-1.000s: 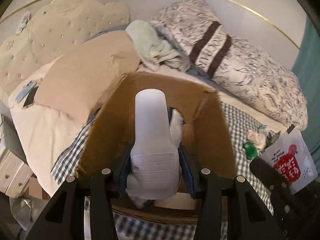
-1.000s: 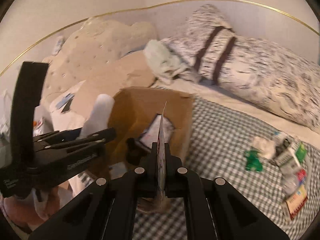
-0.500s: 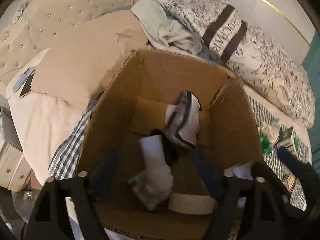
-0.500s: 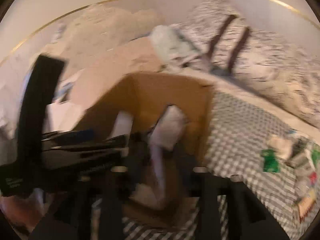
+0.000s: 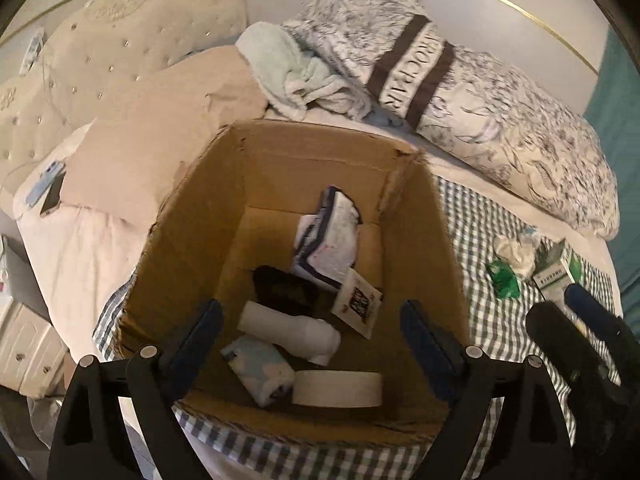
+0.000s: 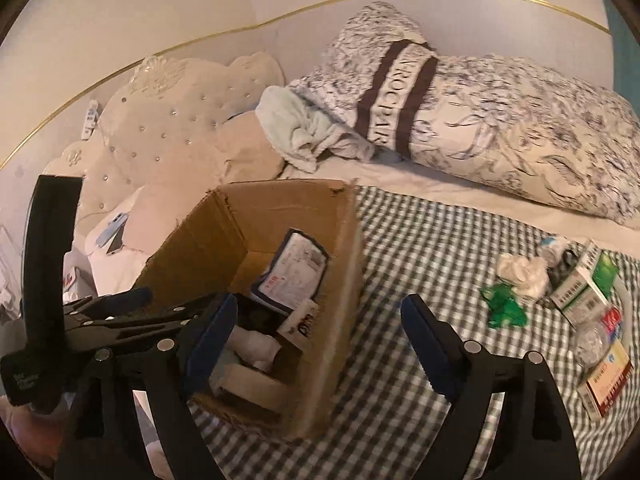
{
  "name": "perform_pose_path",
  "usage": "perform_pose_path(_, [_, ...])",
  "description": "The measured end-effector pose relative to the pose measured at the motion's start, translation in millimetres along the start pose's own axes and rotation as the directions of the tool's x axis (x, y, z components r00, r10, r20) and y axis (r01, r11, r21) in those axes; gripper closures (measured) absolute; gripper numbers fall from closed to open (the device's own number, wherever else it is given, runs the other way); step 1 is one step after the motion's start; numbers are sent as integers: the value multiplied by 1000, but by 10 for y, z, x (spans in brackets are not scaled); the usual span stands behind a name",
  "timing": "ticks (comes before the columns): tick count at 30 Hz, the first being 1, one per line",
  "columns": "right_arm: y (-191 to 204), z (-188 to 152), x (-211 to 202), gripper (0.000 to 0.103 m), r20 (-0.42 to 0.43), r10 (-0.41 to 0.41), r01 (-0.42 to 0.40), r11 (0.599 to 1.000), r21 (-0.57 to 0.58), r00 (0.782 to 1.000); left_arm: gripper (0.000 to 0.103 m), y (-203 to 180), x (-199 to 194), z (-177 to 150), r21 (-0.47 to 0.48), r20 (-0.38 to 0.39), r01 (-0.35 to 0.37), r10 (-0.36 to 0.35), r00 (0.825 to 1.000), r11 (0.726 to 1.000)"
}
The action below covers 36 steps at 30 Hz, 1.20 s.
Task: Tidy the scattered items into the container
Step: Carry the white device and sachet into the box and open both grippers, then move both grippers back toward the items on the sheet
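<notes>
An open cardboard box [image 5: 320,136] [image 6: 280,188] stands on the checked sheet. Inside lie a white bottle [image 5: 288,330], a tape roll [image 5: 338,389], a blue-white pack [image 5: 258,364], a flat sachet [image 5: 357,304] and a blue-edged pouch [image 5: 328,240]. My left gripper [image 5: 310,312] hangs over the box, its jaws opening with nothing between them. My right gripper [image 6: 320,304] is above the box's right wall, its jaws also opening and empty. On the sheet to the right lie a green wrapper [image 6: 504,306], a crumpled tissue [image 6: 522,270], a green-white carton [image 6: 580,288] and a red-white carton [image 6: 608,380].
A patterned pillow [image 6: 480,120] and a pale towel [image 6: 296,128] lie behind the box. A beige pillow [image 5: 160,140] and a tufted headboard [image 5: 100,60] are at the left, with a phone [image 5: 50,194]. White drawers [image 5: 24,352] stand beside the bed.
Both grippers have opened wide. The white bottle has left my left gripper and lies in the box. The flat sachet has dropped from my right gripper into the box.
</notes>
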State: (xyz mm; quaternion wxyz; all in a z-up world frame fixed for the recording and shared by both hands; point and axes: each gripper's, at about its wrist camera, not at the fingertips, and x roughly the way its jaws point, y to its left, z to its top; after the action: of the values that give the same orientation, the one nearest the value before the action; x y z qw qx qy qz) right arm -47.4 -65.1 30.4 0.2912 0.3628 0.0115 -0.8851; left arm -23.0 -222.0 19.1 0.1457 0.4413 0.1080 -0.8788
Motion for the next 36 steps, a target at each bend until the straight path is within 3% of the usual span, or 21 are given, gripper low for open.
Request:
perform_pose_path(13, [-892,-149,-629,19,34,-126,123,989,85,991,4,-995,-257,-136,98,59,48,-54,997,994])
perform_pose_path(18, [-1346,-284,-860,19,50,-207,196,967,161,977,4,-1418,-215,-198,151,61,73,-83,995,986])
perform_pose_path(26, [-2245,-579,-1046,19,-16,-353,340,886,315,936,4,-2020,41,-351,242,24,112,-121,992,964])
perform_pose_path(36, [-2982,-967,-935,19,-139,-402,423,815,397,905,4,-2616,581,-490,298,-37,131,-126,991,945])
